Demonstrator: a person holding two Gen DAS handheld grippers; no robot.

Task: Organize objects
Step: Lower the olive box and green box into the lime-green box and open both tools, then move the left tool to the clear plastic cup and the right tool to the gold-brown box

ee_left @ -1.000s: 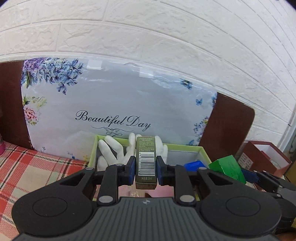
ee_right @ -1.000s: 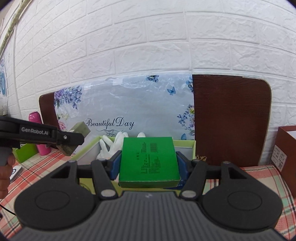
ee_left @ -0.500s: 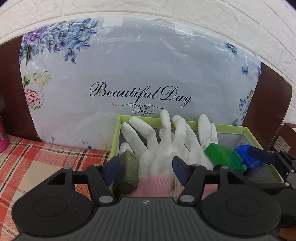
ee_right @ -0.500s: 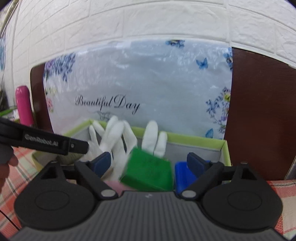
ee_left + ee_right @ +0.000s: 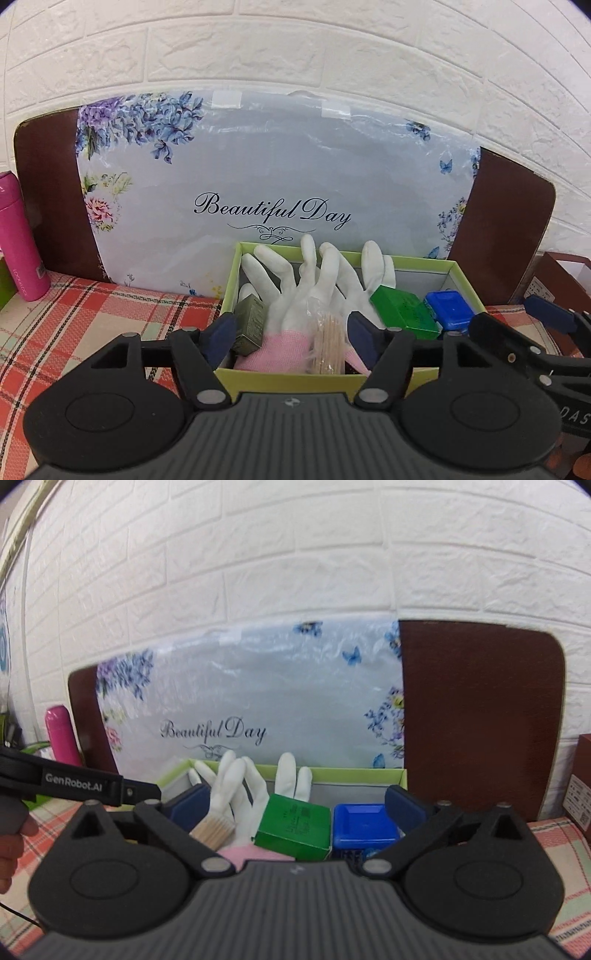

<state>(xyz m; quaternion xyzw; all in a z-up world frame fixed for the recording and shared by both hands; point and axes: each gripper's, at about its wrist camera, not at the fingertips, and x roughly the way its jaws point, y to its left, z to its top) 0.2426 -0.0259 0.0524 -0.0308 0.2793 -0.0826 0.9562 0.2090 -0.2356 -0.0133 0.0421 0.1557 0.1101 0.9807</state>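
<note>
A light green open box (image 5: pixel 332 378) (image 5: pixel 354 773) stands against the floral board. Inside it lie white gloves (image 5: pixel 314 284) (image 5: pixel 240 786), a dark olive small box (image 5: pixel 251 325) at the left, a bundle of toothpicks (image 5: pixel 327 341) (image 5: pixel 212 830), a green box (image 5: pixel 404 312) (image 5: pixel 295 825) and a blue box (image 5: pixel 448 308) (image 5: pixel 364 825). My left gripper (image 5: pixel 291 336) is open and empty just above the box's front. My right gripper (image 5: pixel 295 808) is open and empty over the box; it also shows in the left wrist view (image 5: pixel 517 328).
A floral "Beautiful Day" board (image 5: pixel 273 206) leans on the white brick wall behind the box. A pink bottle (image 5: pixel 18 236) stands at the left. A brown open carton (image 5: pixel 565 277) is at the right. A plaid cloth (image 5: pixel 92 325) covers the table.
Both grippers opened and let go: the olive box and the green box dropped into the light green box. Both grippers have since drawn back a little.
</note>
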